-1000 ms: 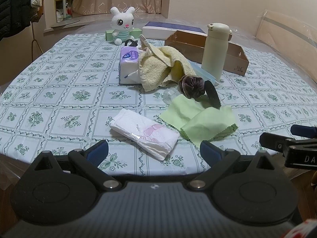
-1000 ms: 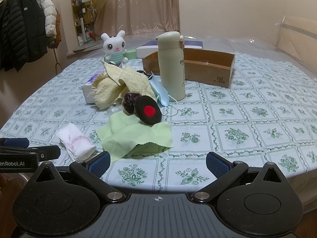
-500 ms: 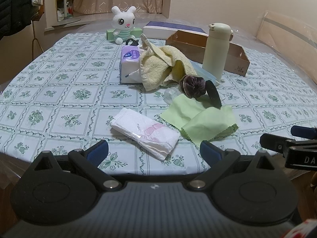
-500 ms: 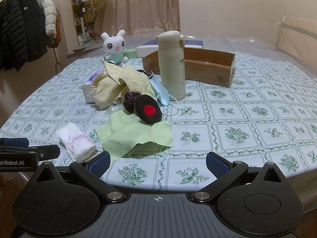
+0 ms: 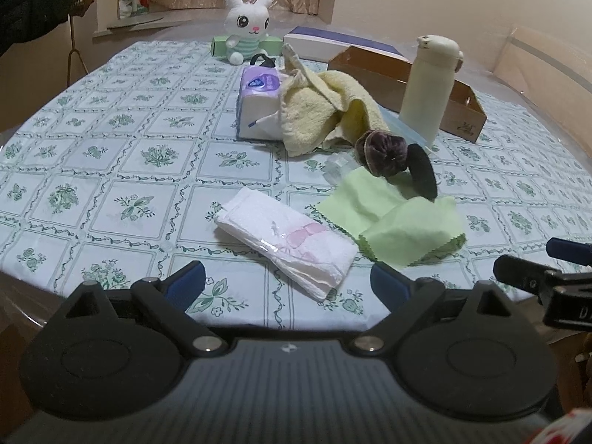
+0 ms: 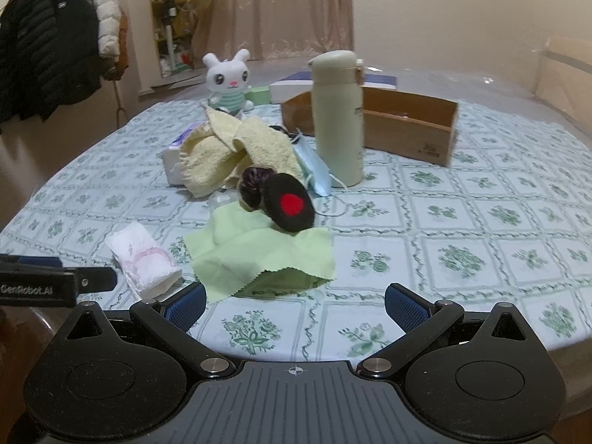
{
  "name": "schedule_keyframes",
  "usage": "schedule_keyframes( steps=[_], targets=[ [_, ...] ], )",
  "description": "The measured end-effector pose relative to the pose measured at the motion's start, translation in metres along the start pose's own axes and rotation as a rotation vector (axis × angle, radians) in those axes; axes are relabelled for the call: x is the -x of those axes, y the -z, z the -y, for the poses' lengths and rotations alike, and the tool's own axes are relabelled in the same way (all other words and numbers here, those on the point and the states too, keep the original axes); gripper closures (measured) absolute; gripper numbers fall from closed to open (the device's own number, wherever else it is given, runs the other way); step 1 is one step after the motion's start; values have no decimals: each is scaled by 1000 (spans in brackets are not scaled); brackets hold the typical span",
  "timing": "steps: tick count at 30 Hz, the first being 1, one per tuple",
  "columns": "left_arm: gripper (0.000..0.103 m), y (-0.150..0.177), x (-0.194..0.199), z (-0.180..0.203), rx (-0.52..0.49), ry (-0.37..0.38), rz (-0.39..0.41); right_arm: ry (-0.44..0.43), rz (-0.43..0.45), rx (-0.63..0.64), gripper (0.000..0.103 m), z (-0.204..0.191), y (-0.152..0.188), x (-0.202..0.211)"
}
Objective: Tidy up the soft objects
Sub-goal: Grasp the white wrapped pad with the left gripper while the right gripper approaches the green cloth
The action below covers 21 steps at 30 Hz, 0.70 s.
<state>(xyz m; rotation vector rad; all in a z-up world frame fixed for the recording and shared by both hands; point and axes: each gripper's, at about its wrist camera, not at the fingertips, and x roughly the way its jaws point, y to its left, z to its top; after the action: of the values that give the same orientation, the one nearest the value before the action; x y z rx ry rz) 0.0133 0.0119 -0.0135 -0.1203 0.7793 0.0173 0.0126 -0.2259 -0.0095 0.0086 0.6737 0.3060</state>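
Gaping left gripper (image 5: pixel 286 283), right gripper (image 6: pixel 295 301), both empty

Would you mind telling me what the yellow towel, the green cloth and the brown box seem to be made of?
The yellow towel looks like terry cotton: a nubby, looped pile lying in soft, thick folds. The green cloth looks like thin microfibre, smooth and matte with zigzag-cut edges. The brown box appears to be plain cardboard: flat matte brown walls with a small printed mark.

One towel (image 5: pixel 325 111), one bunny (image 5: pixel 246 24), two cloths (image 5: pixel 392 222), one flask (image 5: pixel 429 85)
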Motion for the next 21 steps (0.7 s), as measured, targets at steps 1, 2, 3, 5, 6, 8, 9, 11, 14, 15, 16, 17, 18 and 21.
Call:
schedule_keyframes(
  steps=[1,2,3,5,6,8,9,11,14,15,16,17,18,21],
  targets=[
    [10,-1,-4,-1,3,2,-3,-7,-1,7,1,0,0,-2],
    [10,-1,-7,-2,5,2,-8,-12,-3,16,1,-1,-1,-6],
    [11,-2,-11,-3,5,1,-12,-16,-5,26,1,-1,-1,-9],
    [11,-4,-18,-4,3,1,-17,-27,-10,39,1,-1,-2,-16],
    [11,-5,-22,-4,3,1,-20,-28,-13,42,1,-1,-2,-19],
    [12,-7,-31,-4,5,1,-30,-29,-23,47,1,-1,-3,-26],
    [13,-7,-37,-3,7,4,-38,-30,-28,48,1,-1,-3,-30],
    [17,-9,-46,-3,14,9,-53,-32,-40,53,1,0,-4,-36],
    [19,-12,-58,-2,25,19,-65,-34,-54,53,2,2,-4,-46],
    [19,-14,-62,-2,28,22,-67,-34,-59,52,2,2,-4,-49],
    [19,-15,-65,-1,30,25,-68,-33,-63,51,2,3,-5,-52],
    [19,-17,-68,0,29,28,-70,-33,-68,51,2,4,-5,-54],
    [19,-18,-71,1,26,31,-71,-32,-71,51,2,4,-6,-57],
    [20,-24,-80,3,15,44,-72,-34,-78,48,2,5,-7,-64]
  ],
)
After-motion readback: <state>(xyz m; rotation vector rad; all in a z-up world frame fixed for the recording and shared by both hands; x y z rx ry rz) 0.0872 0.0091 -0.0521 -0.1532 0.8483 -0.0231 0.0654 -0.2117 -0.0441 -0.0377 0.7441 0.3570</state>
